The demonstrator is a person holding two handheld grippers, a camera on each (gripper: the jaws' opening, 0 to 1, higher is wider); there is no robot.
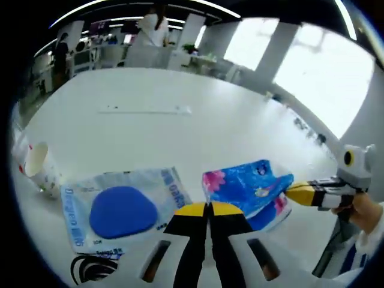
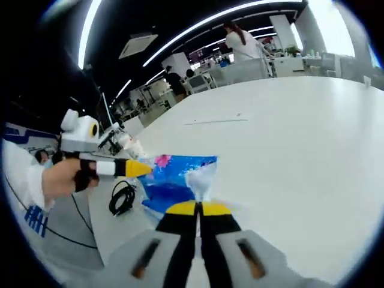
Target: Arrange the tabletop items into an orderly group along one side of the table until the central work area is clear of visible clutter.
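A blue tissue pack (image 1: 246, 191) with pink flowers lies just beyond my left gripper (image 1: 208, 209). Its yellow-tipped jaws are shut, and their tips meet the pack's near corner. My right gripper (image 1: 298, 192) reaches in from the right and pinches the pack's wrapper end. In the right gripper view, my right gripper (image 2: 198, 208) is shut on a pale flap of the tissue pack (image 2: 174, 180). My left gripper (image 2: 139, 168), held by a hand, touches the pack's left edge there.
A clear bag with a blue oval item (image 1: 123, 210) lies left of the pack, and a paper cup (image 1: 39, 165) stands further left. A coiled black cable (image 2: 123, 198) rests near the table edge. A thin white strip (image 1: 144, 110) lies mid-table. People stand far behind.
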